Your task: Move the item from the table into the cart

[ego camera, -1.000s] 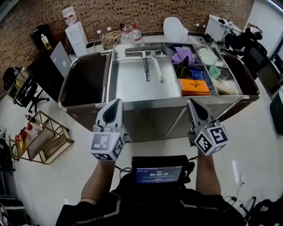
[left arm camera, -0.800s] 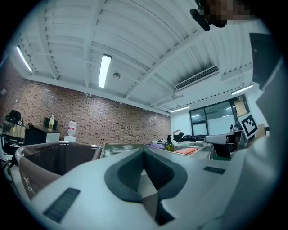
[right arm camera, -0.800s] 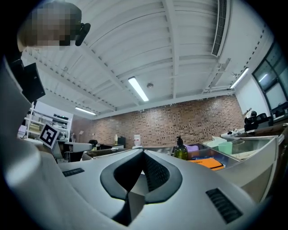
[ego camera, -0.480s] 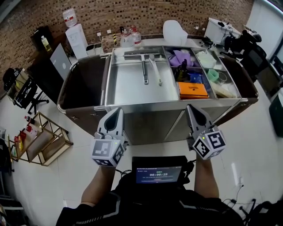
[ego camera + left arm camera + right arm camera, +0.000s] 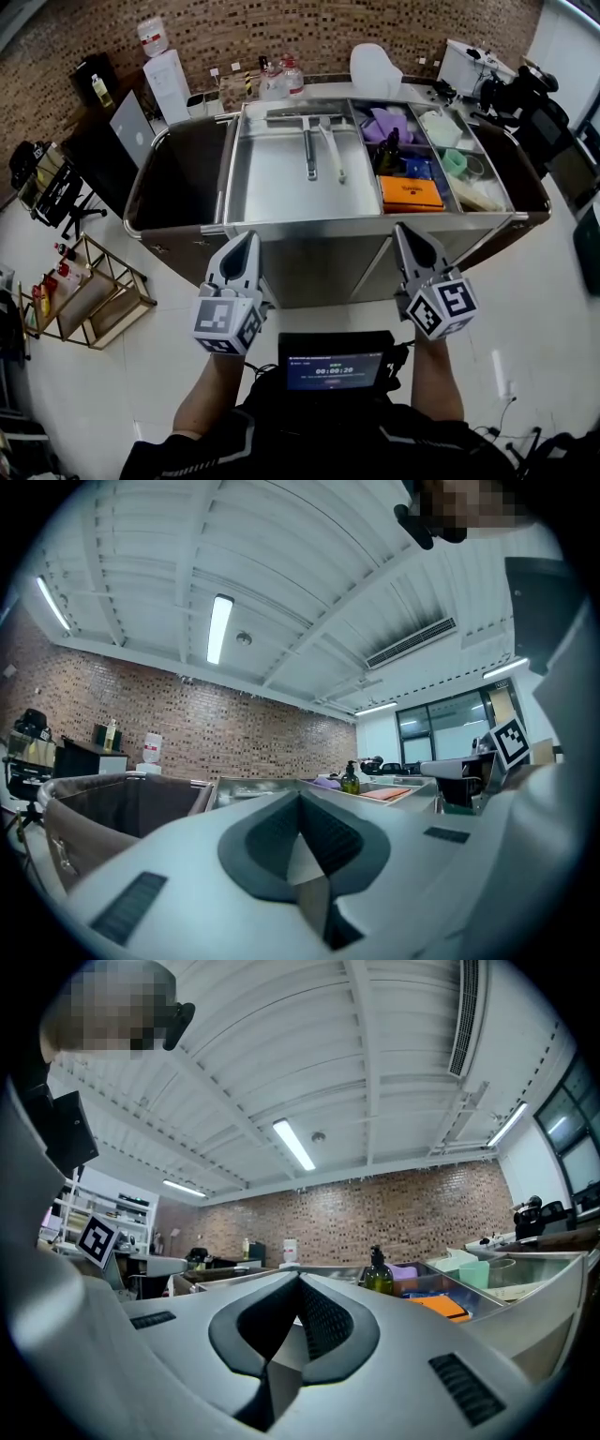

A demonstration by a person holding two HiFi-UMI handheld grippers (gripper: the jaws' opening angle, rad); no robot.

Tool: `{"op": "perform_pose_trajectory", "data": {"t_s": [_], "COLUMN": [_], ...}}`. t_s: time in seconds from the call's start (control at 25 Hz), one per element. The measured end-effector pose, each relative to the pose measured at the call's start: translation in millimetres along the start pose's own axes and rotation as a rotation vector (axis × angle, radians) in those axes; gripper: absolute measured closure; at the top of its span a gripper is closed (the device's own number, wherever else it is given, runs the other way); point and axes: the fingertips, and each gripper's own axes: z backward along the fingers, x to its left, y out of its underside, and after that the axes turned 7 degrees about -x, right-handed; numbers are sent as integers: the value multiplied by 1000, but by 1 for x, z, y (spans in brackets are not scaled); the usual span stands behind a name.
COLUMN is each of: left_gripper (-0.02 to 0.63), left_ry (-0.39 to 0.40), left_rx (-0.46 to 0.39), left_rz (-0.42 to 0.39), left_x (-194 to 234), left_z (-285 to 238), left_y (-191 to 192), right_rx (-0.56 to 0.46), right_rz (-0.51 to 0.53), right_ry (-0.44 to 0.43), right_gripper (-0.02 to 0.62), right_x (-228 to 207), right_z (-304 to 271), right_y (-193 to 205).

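The steel cart (image 5: 309, 217) stands in front of me, with a flat tray at its middle that holds two long-handled tools (image 5: 309, 141). Its right compartments hold an orange box (image 5: 411, 190), a dark green bottle (image 5: 387, 150), purple cloth (image 5: 384, 117) and a green cup (image 5: 455, 157). My left gripper (image 5: 247, 236) and right gripper (image 5: 403, 229) hover side by side just short of the cart's near edge. Both are shut with nothing between the jaws, as the left gripper view (image 5: 300, 794) and the right gripper view (image 5: 298, 1277) confirm. Behind the cart a table carries bottles (image 5: 279, 75) and a white container (image 5: 373, 66).
Brown bags hang at the cart's left (image 5: 178, 178) and right (image 5: 520, 183) ends. A water dispenser (image 5: 161, 70) and a laptop (image 5: 131, 122) are at the far left, a gold wire rack (image 5: 89, 291) on the floor to my left. A small screen (image 5: 335, 361) sits at my chest.
Both grippers have sunk slightly in the head view and stay shut and empty. The view has shifted a little; nothing on the cart has moved.
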Motion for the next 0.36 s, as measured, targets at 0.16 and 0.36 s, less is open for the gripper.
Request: {"op": "perform_pose_trajectory", "data": {"t_s": [0.16, 0.36], "left_gripper": [606, 606], "left_ry": [6, -8], "left_rx": [-1, -5], "left_rz": [3, 0], "left_x": [-2, 3], "left_z": [3, 12], "left_y": [-3, -5], "right_rx": [3, 19], "right_rz": [-1, 0], "right_ry": [1, -14], "right_gripper": [594, 594], "right_x": [2, 11], "right_z": [0, -3], "right_y": [2, 7]}}
